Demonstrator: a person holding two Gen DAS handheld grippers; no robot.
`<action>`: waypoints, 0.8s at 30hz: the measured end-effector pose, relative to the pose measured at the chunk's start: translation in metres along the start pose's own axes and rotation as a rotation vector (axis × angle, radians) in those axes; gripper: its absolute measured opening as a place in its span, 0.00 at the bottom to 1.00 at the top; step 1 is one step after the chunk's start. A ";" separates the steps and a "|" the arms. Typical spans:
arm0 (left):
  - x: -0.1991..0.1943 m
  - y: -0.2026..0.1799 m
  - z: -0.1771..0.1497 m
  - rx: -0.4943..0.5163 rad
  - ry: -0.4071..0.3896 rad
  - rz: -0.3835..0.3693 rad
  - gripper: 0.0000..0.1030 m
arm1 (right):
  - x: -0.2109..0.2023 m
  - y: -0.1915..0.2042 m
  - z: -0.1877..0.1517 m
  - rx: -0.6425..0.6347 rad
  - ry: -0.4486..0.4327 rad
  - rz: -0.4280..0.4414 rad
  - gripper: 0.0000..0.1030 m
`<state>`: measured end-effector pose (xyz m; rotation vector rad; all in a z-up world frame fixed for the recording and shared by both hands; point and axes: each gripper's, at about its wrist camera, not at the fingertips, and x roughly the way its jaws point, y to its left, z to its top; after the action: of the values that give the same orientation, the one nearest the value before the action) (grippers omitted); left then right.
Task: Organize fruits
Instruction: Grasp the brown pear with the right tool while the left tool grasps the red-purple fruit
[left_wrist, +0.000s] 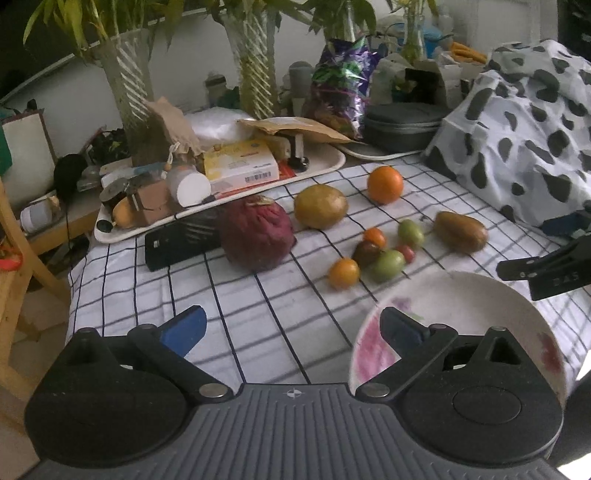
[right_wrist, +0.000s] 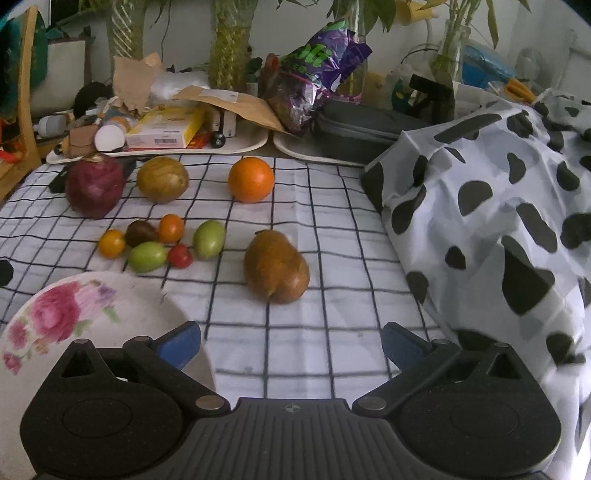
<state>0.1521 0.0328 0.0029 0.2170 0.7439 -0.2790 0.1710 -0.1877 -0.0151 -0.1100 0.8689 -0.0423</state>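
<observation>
On the checked cloth lie a dark red wrinkled fruit, a yellow-green round fruit, an orange, a brown pear and a cluster of several small tomatoes. A white floral bowl stands empty at the near edge. My left gripper is open above the cloth, its right finger over the bowl's rim. My right gripper is open, nothing between its fingers, the pear just ahead of it; it also shows at the left wrist view's right edge.
A cluttered white tray with boxes lies behind the fruit. A black flat device rests beside the red fruit. A grey case, plant vases and a spotted cloth heap bound the back and right. A wooden chair stands left.
</observation>
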 end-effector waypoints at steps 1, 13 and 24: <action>0.003 0.001 0.002 0.002 -0.002 0.005 0.99 | 0.004 -0.001 0.003 -0.005 0.002 0.001 1.00; 0.040 0.020 0.025 0.006 -0.029 0.007 0.99 | 0.057 -0.019 0.044 0.043 0.064 0.099 0.84; 0.067 0.032 0.039 -0.022 -0.043 -0.022 0.99 | 0.092 -0.018 0.056 0.042 0.159 0.207 0.57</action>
<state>0.2342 0.0400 -0.0127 0.1814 0.7072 -0.2957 0.2736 -0.2086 -0.0469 0.0234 1.0336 0.1256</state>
